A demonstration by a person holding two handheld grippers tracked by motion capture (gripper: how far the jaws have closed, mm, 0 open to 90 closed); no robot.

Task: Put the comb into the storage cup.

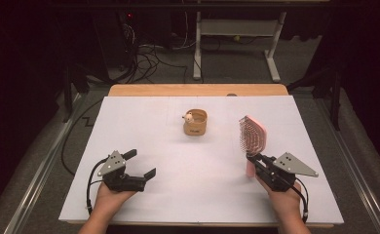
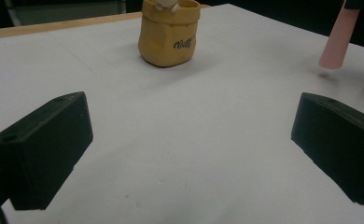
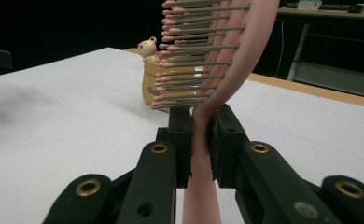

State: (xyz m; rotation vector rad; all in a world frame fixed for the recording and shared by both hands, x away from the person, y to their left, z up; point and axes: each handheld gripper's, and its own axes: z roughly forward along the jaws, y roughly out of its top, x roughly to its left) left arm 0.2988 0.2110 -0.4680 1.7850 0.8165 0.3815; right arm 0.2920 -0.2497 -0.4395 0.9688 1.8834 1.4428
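Note:
A pink hairbrush (image 1: 253, 134) stands upright over the white table at the right, bristles facing left. My right gripper (image 1: 253, 158) is shut on its handle (image 3: 202, 140), just below the bristled head (image 3: 203, 51); the handle's end (image 2: 337, 39) hangs a little above the table. A small tan pot (image 1: 196, 122) with a little bear figure (image 3: 148, 47) on its rim sits at the table's middle back, and it shows up close as the tan pot (image 2: 169, 32) in the left gripper view. My left gripper (image 1: 142, 164) rests low at the front left, open, with nothing between its jaws.
A white sheet (image 1: 178, 156) covers the table, with a wooden edge (image 1: 198, 89) along the back. Cables (image 1: 149, 58) and a desk frame (image 1: 237, 44) stand on the floor beyond.

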